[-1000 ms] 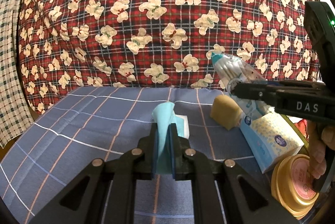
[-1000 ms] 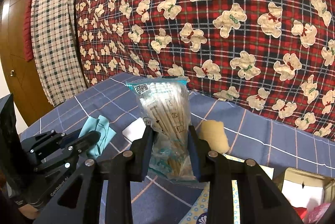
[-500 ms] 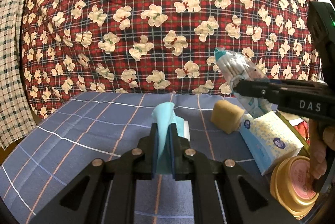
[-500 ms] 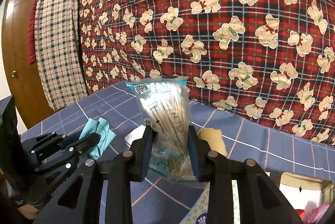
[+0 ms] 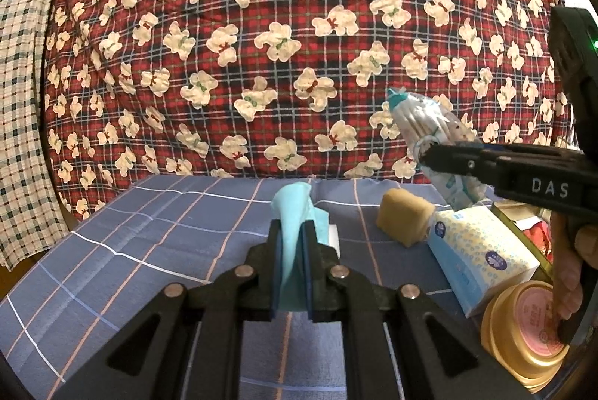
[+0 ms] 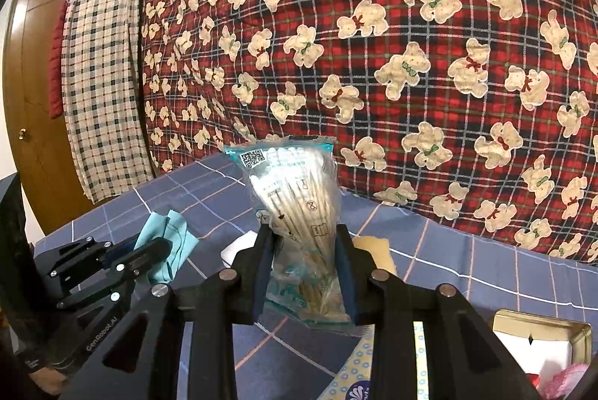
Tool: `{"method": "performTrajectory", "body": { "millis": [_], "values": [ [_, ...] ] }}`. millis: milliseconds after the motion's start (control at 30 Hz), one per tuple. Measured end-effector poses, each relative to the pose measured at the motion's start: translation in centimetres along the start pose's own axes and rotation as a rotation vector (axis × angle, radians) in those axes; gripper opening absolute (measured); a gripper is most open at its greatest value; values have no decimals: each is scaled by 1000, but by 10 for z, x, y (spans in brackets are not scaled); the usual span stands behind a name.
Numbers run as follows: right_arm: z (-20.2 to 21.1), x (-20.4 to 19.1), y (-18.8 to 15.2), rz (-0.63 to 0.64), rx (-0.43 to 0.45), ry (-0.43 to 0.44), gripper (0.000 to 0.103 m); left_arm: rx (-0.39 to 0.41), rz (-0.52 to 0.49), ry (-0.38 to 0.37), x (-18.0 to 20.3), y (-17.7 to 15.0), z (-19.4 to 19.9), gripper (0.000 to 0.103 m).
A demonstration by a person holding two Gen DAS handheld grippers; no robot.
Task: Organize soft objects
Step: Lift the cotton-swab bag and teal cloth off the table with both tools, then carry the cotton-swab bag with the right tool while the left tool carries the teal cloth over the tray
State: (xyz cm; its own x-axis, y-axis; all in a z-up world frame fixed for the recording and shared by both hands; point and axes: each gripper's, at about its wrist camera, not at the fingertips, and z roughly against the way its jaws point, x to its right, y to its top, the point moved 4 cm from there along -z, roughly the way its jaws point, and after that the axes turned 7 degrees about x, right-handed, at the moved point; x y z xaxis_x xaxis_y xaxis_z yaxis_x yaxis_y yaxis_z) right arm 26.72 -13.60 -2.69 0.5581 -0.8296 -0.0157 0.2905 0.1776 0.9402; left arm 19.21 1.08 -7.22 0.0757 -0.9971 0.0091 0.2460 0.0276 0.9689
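Left wrist view, left claw (image 5: pixel 290 273) pinching teal cloth (image 5: pixel 293 213), right claw (image 6: pixel 304 273) gripping swab packet (image 6: pixel 299 198) (open tablecloth (image 5: pixel 130 250) leftward)

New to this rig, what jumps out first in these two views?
The red plaid teddy-bear blanket fills the whole background behind the blue checked tabletop. In front, the right tongs are shut on an upright bag of cotton swabs, and the left tongs pinch a teal cloth. A tan sponge sits beside a tissue pack at right.

Two close wrist views, shared blue tablecloth (image 5: pixel 157 239)
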Motion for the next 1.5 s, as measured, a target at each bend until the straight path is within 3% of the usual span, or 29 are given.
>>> {"method": "performTrajectory", "body": {
  "millis": [1500],
  "values": [
    [37, -4, 7, 9, 210, -44, 35, 120, 44, 84, -16, 8, 18, 7]
  ]
}}
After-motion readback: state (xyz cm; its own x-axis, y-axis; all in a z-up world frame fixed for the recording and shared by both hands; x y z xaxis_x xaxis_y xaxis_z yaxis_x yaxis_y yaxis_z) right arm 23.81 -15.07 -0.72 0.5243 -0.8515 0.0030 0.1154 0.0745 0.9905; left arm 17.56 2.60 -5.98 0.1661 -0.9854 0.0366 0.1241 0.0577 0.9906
